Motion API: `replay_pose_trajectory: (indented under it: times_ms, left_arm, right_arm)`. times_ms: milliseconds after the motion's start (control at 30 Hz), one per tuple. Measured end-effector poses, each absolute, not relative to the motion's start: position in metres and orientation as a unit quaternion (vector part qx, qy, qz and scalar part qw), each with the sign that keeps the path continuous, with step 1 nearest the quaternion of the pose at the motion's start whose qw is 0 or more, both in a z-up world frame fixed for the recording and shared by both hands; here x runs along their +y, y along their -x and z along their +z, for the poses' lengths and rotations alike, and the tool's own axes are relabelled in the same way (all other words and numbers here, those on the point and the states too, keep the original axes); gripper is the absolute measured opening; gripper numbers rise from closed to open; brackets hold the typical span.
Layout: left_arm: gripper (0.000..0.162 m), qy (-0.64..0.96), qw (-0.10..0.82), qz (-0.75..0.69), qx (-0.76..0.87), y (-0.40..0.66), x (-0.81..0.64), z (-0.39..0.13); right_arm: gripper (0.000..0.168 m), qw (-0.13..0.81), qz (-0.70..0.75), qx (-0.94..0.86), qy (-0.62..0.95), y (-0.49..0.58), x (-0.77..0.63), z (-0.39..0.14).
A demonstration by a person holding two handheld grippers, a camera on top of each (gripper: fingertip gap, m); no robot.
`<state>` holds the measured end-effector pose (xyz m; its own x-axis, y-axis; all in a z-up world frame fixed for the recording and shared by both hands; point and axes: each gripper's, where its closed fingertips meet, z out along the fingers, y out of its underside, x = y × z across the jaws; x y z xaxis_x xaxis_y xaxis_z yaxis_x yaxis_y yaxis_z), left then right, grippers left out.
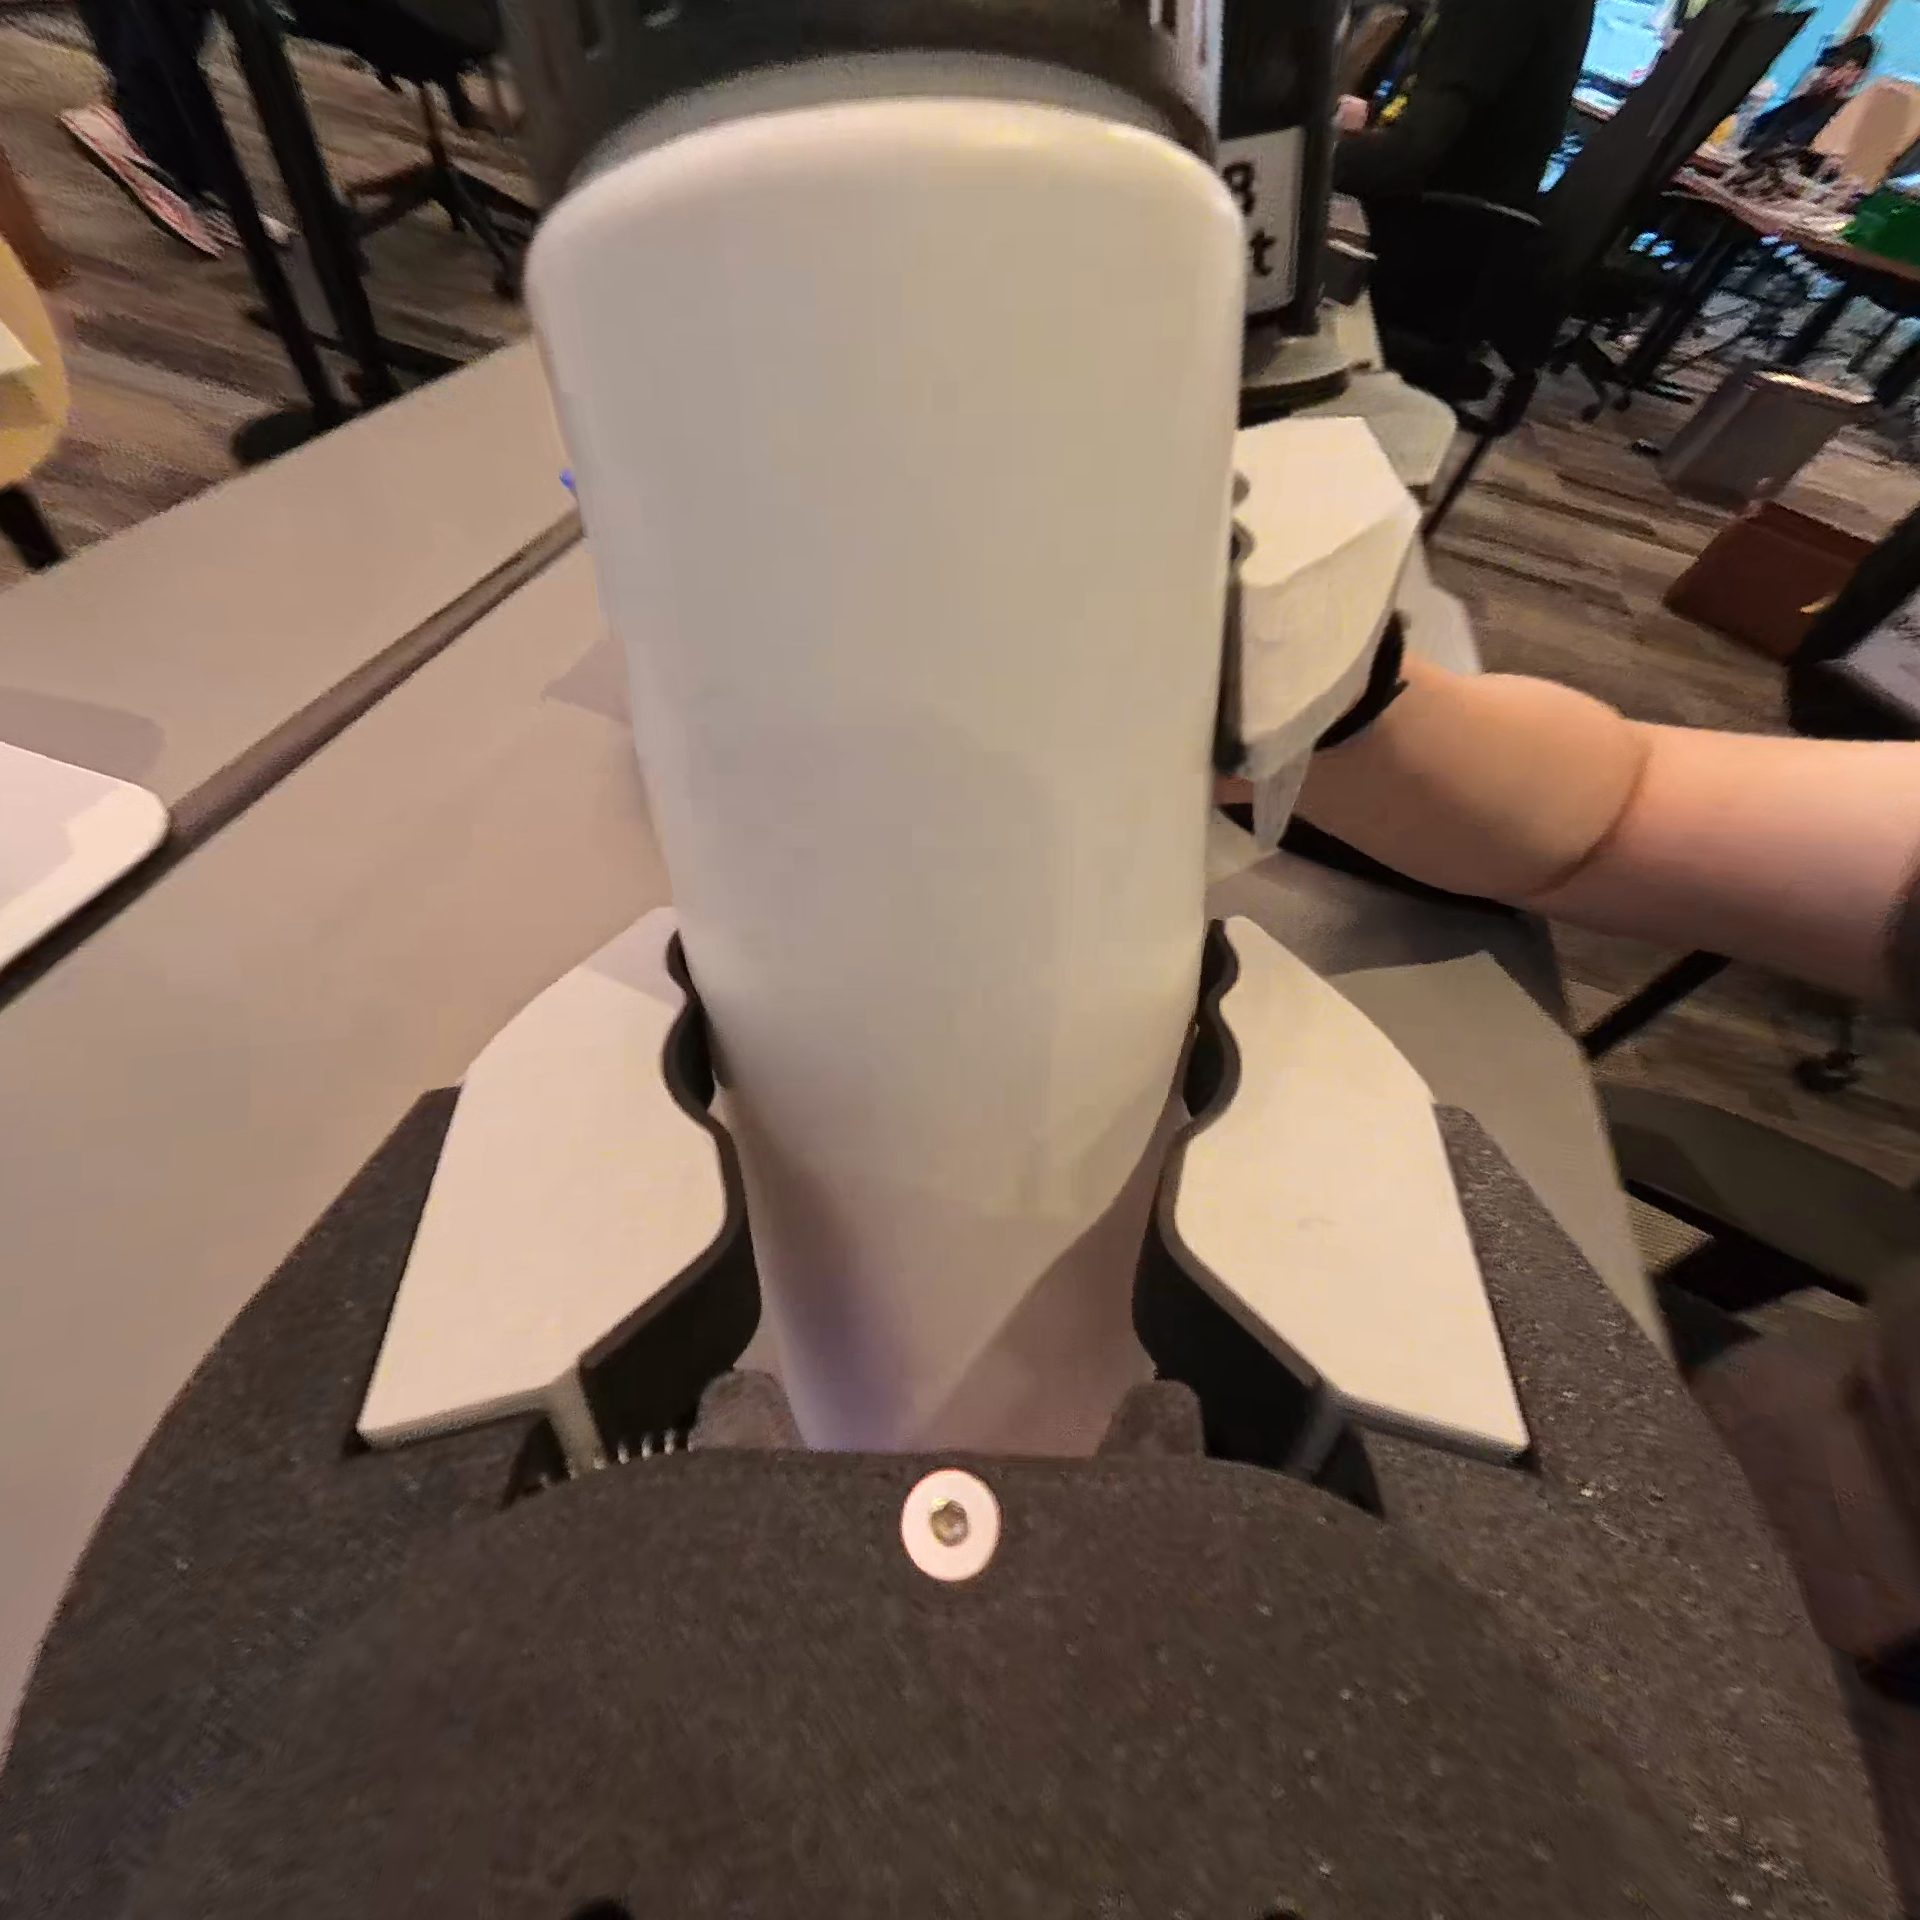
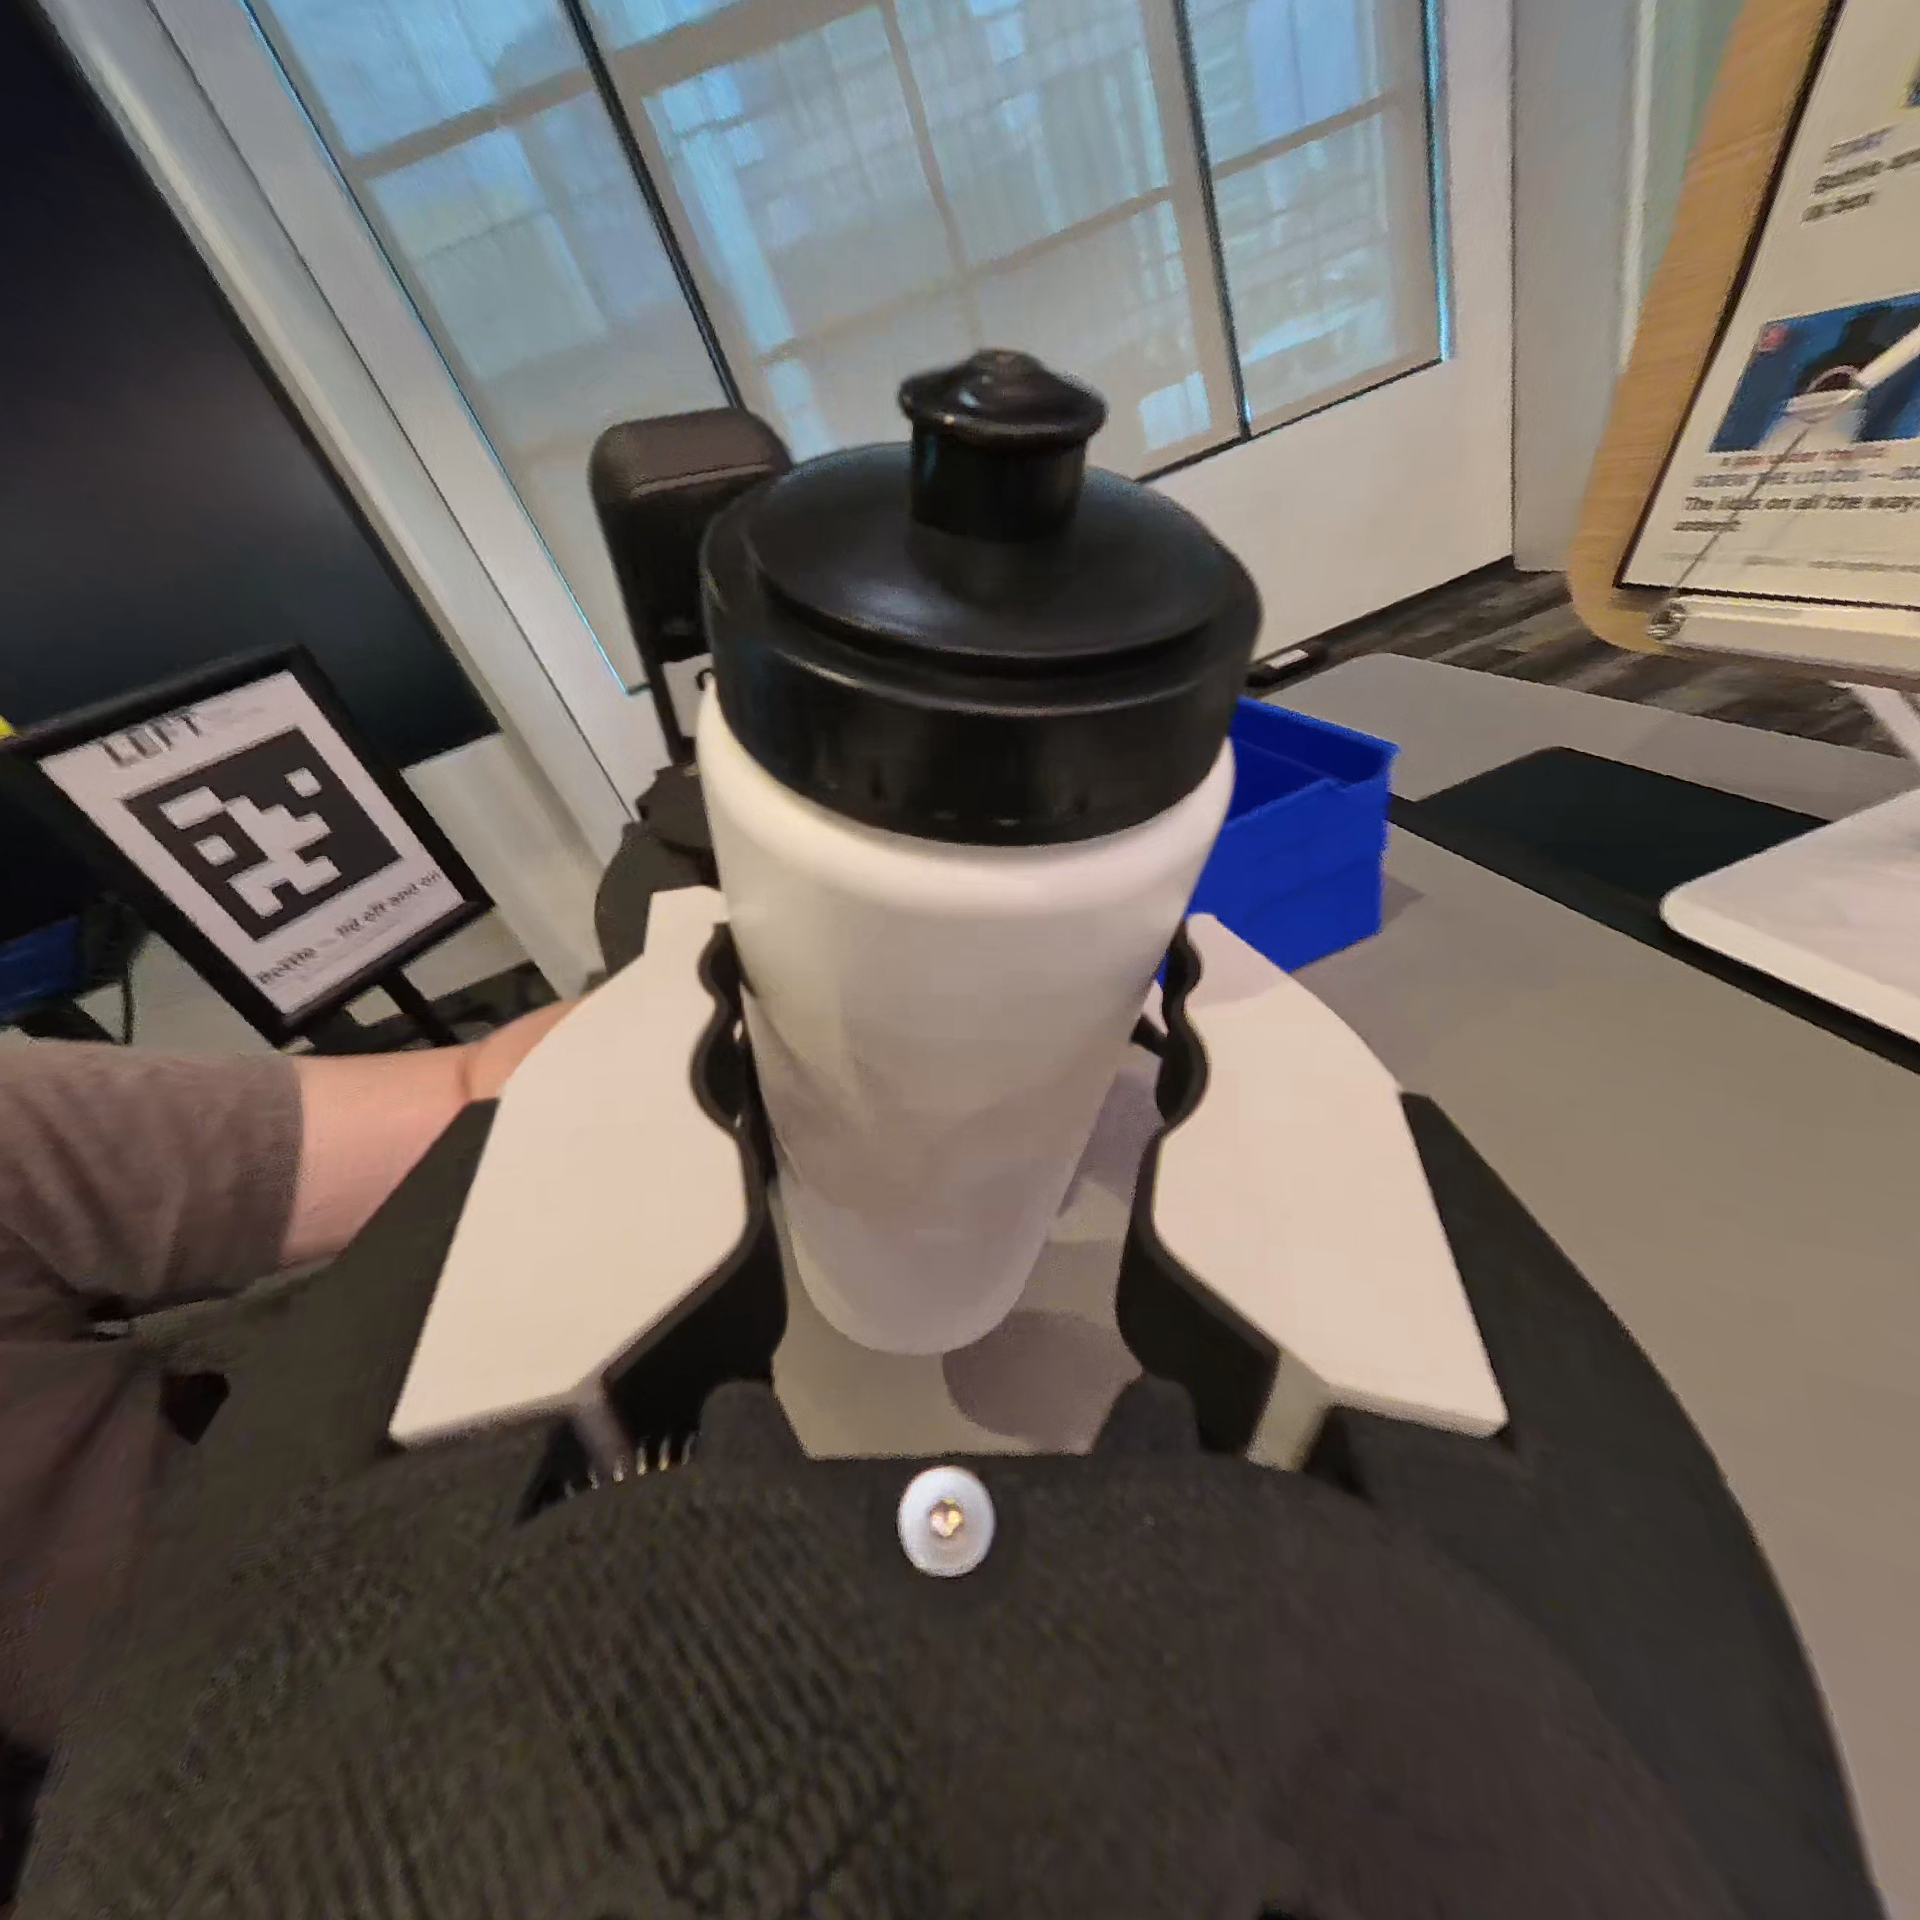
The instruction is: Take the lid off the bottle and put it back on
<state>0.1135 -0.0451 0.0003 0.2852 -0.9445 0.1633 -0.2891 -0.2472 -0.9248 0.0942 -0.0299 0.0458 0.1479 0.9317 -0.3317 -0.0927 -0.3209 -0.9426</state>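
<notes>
A white bottle (image 1: 904, 675) with a black lid (image 2: 977, 644) screwed on is tilted between both grippers. In the left wrist view my left gripper (image 1: 951, 966) is shut on its lower body, both pads pressed against its sides. The lid shows only as a dark blurred rim (image 1: 883, 104) at the top. In the right wrist view my right gripper (image 2: 951, 956) hugs the bottle (image 2: 935, 1039) below the lid, with its tips against both sides. The bottle's base hangs just over the grey table (image 2: 1558, 1195). A white finger of the right gripper (image 1: 1320, 582) shows beside the bottle.
A blue bin (image 2: 1299, 821) stands behind the bottle. A marker sign on an easel (image 2: 249, 842) is at the left, a clipboard with a sheet (image 2: 1766, 364) at the right, and a white board (image 2: 1818, 914) on the table. Office chairs and desks (image 1: 1558, 260) lie beyond the table edge.
</notes>
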Motion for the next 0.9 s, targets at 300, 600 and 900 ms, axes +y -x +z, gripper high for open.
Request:
replay_pose_trajectory:
  times_ms: [300,600,900]
  left_arm:
    - [0.091,0.688,0.492,-0.325,0.422,-0.121,-0.020,-0.032]
    - [0.104,0.643,0.601,-0.289,0.376,-0.106,-0.002,-0.025]
    - [0.096,0.661,0.589,-0.246,0.394,-0.114,0.009,-0.048]
  right_arm:
    - [0.077,0.506,0.451,-0.426,0.598,-0.094,-0.022,0.023]
    - [0.077,0.543,0.432,-0.403,0.597,-0.089,-0.009,0.006]
    - [0.077,0.551,0.404,-0.419,0.598,-0.083,-0.003,-0.014]
